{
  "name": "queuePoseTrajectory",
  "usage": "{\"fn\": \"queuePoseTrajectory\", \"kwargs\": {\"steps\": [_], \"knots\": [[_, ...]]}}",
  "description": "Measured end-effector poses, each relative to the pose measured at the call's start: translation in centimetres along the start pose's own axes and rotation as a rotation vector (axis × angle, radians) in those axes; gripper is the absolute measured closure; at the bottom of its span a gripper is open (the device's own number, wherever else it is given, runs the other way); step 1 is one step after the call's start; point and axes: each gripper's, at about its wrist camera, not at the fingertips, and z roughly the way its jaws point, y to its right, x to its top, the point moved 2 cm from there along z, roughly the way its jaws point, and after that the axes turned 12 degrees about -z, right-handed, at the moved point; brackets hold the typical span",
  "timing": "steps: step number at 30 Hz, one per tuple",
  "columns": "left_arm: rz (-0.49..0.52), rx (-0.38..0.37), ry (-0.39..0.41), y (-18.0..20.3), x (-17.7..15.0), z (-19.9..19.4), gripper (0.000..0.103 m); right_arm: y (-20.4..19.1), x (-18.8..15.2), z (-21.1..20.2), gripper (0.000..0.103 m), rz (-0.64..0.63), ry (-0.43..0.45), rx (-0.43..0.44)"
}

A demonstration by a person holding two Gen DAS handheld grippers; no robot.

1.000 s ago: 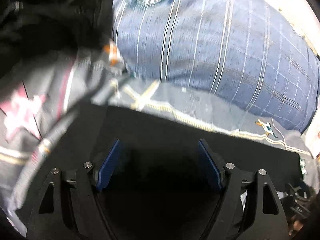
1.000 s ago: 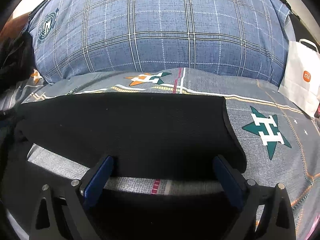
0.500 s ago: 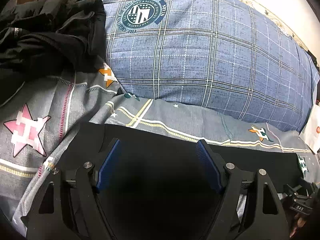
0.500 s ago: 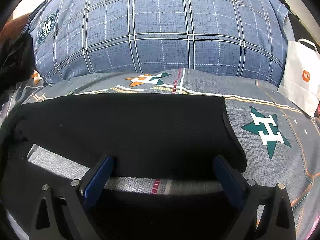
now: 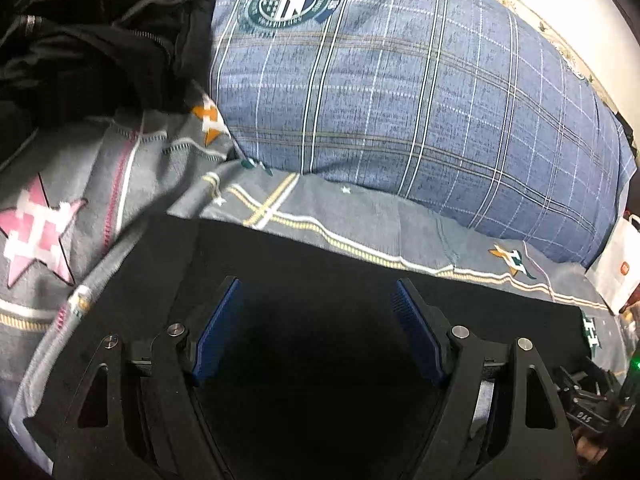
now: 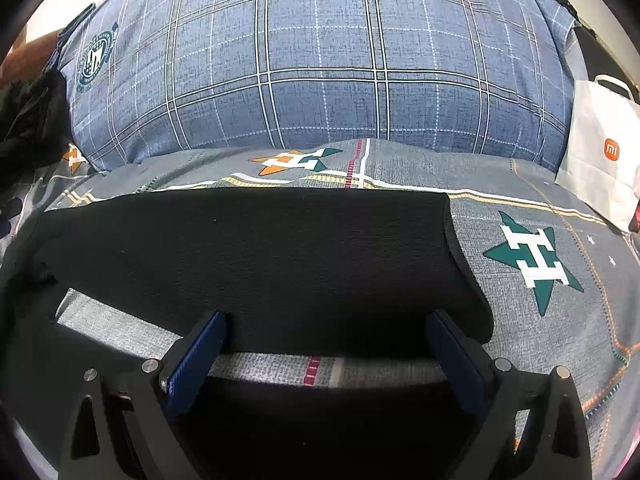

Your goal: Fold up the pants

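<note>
Black pants [image 6: 248,256] lie flat on the starred sheet [image 6: 532,264], before a plaid pillow [image 6: 320,60].

Pretty bright even daylight in both views, blown out white at the upper corners, heavy fisheye bending and dark vignette round the edges, left wrist view smeared with motion blur while the black pants [image 6: 256,264] swallow all detail.

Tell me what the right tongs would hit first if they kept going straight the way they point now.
Most likely the black pants: the right tongs stand open and angle down at the folded fabric just ahead, with a strip of star-print bedsheet before it. Depth is unclear.
</note>
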Motion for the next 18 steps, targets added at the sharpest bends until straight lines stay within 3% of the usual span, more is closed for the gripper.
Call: {"fn": "queuePoseTrajectory", "kwargs": {"steps": [8, 11, 13, 18], "knots": [[-0.039, -0.06, -0.115, 0.5, -0.1, 1.2, 0.025, -0.1, 0.2, 0.1, 0.001, 0.003, -0.008, 0.007], [0.008, -0.066, -0.139, 0.2, 2.0, 0.8, 0.025, -0.1, 0.2, 0.1, 0.001, 0.004, -0.004, 0.01], [0.078, -0.064, -0.127, -0.5, 4.6, -0.1, 0.025, -0.2, 0.1, 0.0, 0.001, 0.002, -0.002, 0.008], [0.367, 0.035, -0.267, -4.1, 10.4, 2.5, 0.025, -0.3, 0.0, -0.1, 0.001, 0.004, -0.003, 0.007]]}}
